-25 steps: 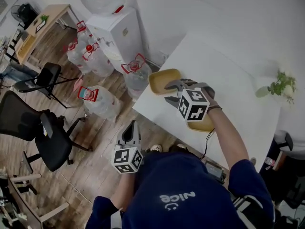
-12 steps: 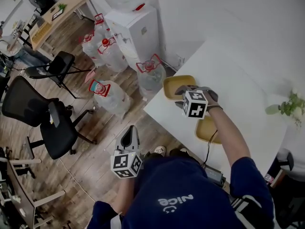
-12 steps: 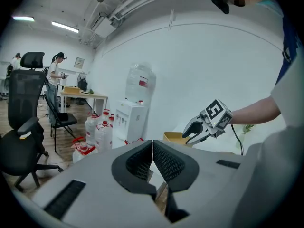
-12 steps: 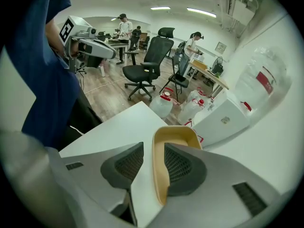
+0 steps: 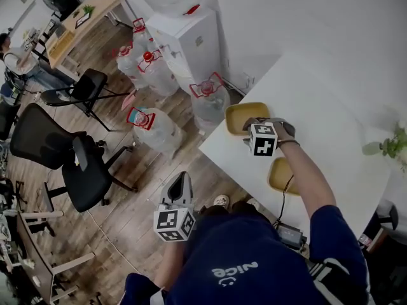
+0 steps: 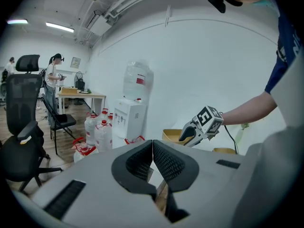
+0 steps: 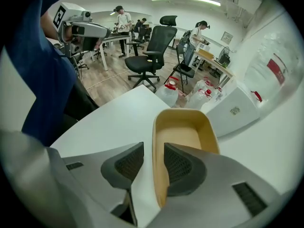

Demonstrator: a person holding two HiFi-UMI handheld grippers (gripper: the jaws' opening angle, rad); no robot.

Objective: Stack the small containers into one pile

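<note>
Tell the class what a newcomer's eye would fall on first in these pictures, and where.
The yellow container at the white table's corner stands out, with the right tool over it, jaws apart astride its wall. A second yellow container lies near the table's front edge. On the wooden floor, water jugs cluster beside a white water dispenser, and the left tool hangs shut off the table.

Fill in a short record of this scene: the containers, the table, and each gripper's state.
Corner container: yellow, empty, at the table's corner.
Second container: yellow, nearer the person, apart from the first; not yet stacked.
Surface: white table.
Right gripper: open, fingers either side of the corner container's wall, not clamped.
Left gripper: shut, empty, off the table, over the wooden floor.
</note>
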